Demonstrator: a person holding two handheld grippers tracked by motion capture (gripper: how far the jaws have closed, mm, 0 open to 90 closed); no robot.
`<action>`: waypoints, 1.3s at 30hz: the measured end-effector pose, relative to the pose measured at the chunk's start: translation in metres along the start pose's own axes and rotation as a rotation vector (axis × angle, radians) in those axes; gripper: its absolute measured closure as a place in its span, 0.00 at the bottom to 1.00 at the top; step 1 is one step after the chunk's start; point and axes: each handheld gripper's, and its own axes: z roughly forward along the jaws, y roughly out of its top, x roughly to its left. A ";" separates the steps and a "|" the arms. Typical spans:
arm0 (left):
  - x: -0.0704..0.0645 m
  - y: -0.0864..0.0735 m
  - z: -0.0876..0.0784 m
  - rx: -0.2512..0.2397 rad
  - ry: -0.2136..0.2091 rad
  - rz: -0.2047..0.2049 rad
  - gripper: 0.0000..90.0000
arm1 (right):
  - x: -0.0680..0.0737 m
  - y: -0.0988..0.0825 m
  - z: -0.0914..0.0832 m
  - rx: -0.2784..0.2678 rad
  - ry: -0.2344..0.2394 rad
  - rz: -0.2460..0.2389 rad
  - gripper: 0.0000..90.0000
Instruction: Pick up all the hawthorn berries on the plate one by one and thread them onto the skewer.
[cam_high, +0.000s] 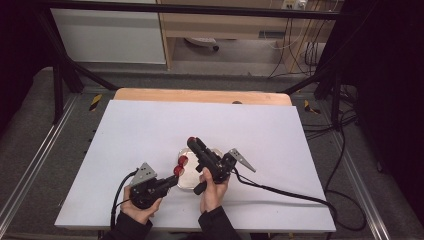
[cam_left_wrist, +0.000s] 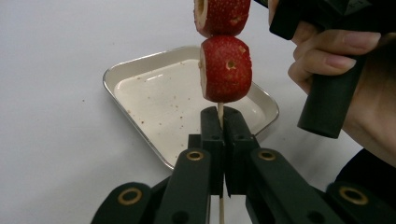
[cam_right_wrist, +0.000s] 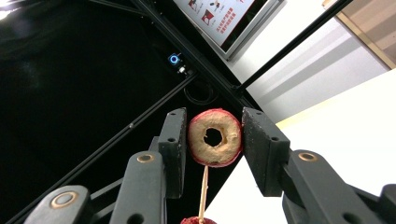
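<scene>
My left gripper (cam_left_wrist: 220, 122) is shut on a thin wooden skewer (cam_left_wrist: 219, 110) that stands up from its jaws. Two red cored fruit pieces (cam_left_wrist: 225, 69) are threaded on it, one above the other. In the high view the left gripper (cam_high: 171, 181) sits at the front of the table with the fruit (cam_high: 180, 165) over the tray's left edge. My right gripper (cam_right_wrist: 215, 140) is shut on a third cored red fruit piece (cam_right_wrist: 228, 137), its hole facing the camera. The skewer tip (cam_right_wrist: 203, 186) points up just under it. The right gripper (cam_high: 191, 141) is tilted upward above the tray.
A small metal tray (cam_left_wrist: 140, 88) with crumbs lies on the white table sheet (cam_high: 140, 130), also seen as the tray (cam_high: 189, 181) between the hands. A hand (cam_left_wrist: 327, 51) holds the right gripper's handle. Cables (cam_high: 280, 190) trail to the right. A dark frame surrounds the table.
</scene>
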 end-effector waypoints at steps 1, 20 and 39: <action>0.000 0.000 0.000 -0.001 0.004 -0.003 0.98 | 0.000 -0.001 0.000 0.001 0.000 0.002 0.69; -0.004 -0.001 0.009 0.003 0.012 -0.074 0.98 | -0.002 -0.022 -0.003 0.036 -0.011 0.014 0.69; 0.014 -0.005 0.005 0.008 0.026 -0.012 0.98 | -0.016 0.026 -0.017 0.387 -0.159 -0.255 0.25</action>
